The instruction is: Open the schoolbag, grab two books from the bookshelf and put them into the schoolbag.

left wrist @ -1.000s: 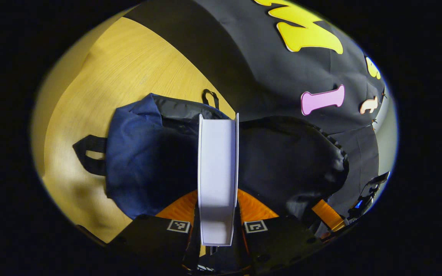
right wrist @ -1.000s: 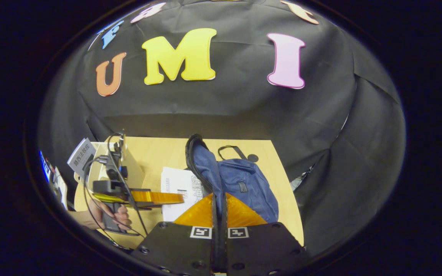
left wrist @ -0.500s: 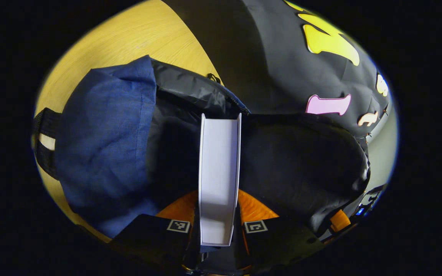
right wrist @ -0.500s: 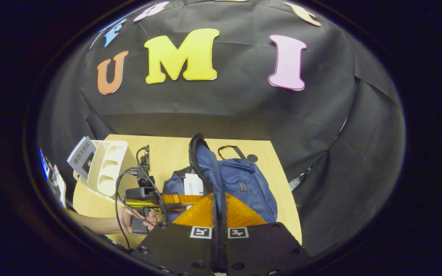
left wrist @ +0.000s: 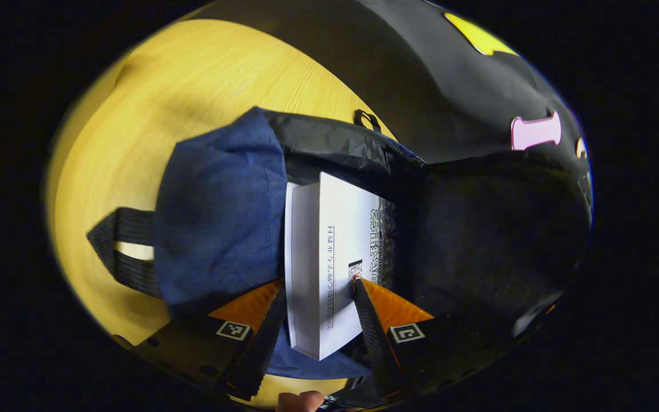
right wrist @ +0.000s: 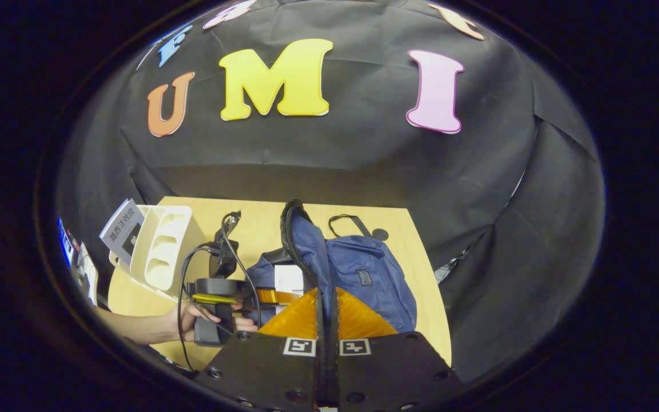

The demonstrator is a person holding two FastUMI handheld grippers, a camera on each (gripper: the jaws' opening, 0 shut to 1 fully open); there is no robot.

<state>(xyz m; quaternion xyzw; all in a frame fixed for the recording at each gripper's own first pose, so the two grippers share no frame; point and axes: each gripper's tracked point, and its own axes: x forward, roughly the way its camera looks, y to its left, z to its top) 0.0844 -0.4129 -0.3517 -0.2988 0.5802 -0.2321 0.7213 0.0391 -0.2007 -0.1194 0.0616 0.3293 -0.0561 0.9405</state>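
The left gripper [left wrist: 316,297] has its two fingers spread apart, and the white book [left wrist: 329,257] lies loose between them, tilted and resting inside the mouth of the blue schoolbag [left wrist: 221,229]; neither finger clearly presses on it, so the book looks released. The right gripper [right wrist: 325,309] has its fingers pinched together on the raised edge of the schoolbag's flap [right wrist: 298,234], holding the opening up and wide. In the right gripper view, a hand [right wrist: 192,317] holds the left gripper low beside the bag, with the book's white cover visible in the opening. Beyond, the white bookshelf [right wrist: 163,246] stands at the table's [right wrist: 404,263] far left corner with at least one book [right wrist: 120,229] leaning in it. Judging from this, the bag is open and one book is in; whether it is the first or the second cannot be told from here.
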